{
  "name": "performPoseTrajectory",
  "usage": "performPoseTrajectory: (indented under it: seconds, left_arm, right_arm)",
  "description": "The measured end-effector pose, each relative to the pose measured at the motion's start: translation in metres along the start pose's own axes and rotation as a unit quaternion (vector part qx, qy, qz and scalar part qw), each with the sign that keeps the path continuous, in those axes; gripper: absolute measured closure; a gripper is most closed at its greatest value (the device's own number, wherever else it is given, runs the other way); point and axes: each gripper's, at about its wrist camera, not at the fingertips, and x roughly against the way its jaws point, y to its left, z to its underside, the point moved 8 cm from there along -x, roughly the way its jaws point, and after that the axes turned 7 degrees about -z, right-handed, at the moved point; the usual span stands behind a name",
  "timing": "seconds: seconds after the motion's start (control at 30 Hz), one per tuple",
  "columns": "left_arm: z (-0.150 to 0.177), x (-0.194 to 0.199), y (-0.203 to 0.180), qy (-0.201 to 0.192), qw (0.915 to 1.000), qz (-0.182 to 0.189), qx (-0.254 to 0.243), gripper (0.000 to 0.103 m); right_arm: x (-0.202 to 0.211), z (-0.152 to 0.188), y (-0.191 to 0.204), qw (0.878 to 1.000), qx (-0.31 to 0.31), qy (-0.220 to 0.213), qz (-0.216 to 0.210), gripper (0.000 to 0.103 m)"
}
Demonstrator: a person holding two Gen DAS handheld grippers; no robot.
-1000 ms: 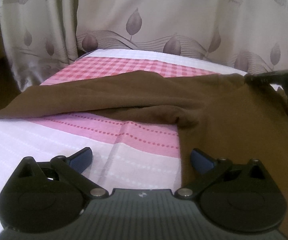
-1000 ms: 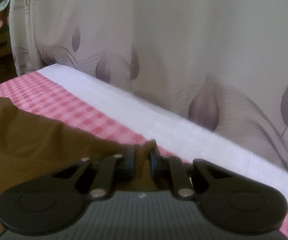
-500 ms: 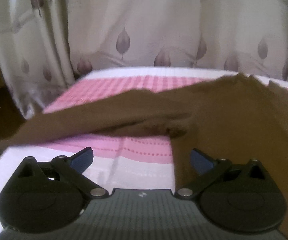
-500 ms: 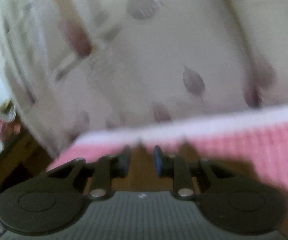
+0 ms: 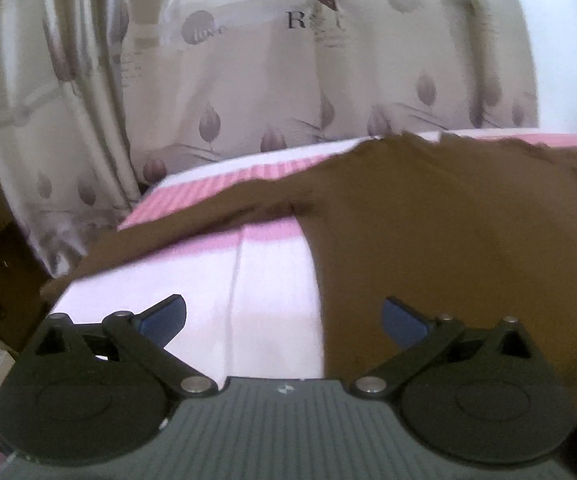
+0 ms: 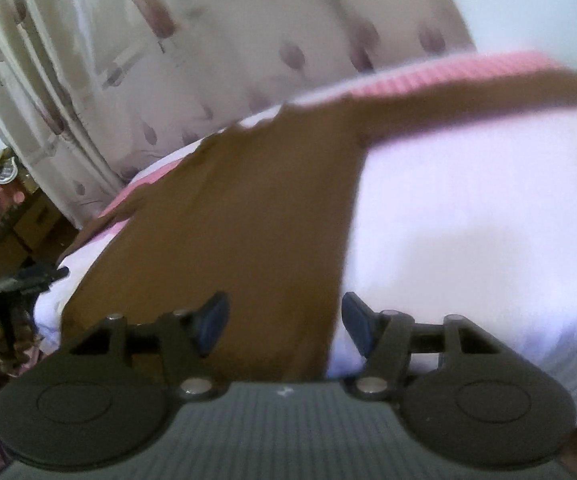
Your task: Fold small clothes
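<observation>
A brown garment (image 5: 428, 232) lies spread on a pink and white striped cloth (image 5: 264, 280) over the table. One sleeve runs to the left edge. My left gripper (image 5: 284, 316) is open and empty, low over the cloth at the garment's left side edge. In the right wrist view the garment (image 6: 248, 220) fills the middle and a sleeve runs to the far right. My right gripper (image 6: 284, 320) is open over the garment's near right edge, holding nothing. The left gripper (image 6: 20, 280) shows at that view's left edge.
A pale curtain with purple leaf prints (image 5: 248, 80) hangs close behind the table. Wooden furniture and clutter (image 6: 4, 200) stand at the left past the table's edge. The striped cloth (image 6: 468, 220) lies bare right of the garment.
My right gripper has opened and let go of the garment's far edge, then pulled back to the near side. Both views have tilted up and back; the left gripper stays open.
</observation>
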Motion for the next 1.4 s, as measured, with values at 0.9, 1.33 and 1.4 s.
performPoseTrajectory:
  seconds: [0.9, 1.33, 1.4]
  left_arm:
    - [-0.08, 0.016, -0.07, -0.058, 0.9959, 0.045, 0.052, 0.001]
    - [-0.088, -0.03, -0.106, -0.023, 0.9987, 0.041, 0.019, 0.001]
    - [-0.091, -0.032, -0.112, -0.022, 0.9987, 0.043, 0.015, 0.001]
  right_arm:
    - [0.083, -0.155, -0.27, 0.934, -0.259, -0.212, 0.12, 0.096]
    - [0.037, -0.189, -0.399, 0.871, -0.388, -0.279, 0.115, 0.052]
    - [0.038, -0.194, -0.397, 0.871, -0.385, -0.278, 0.124, 0.04]
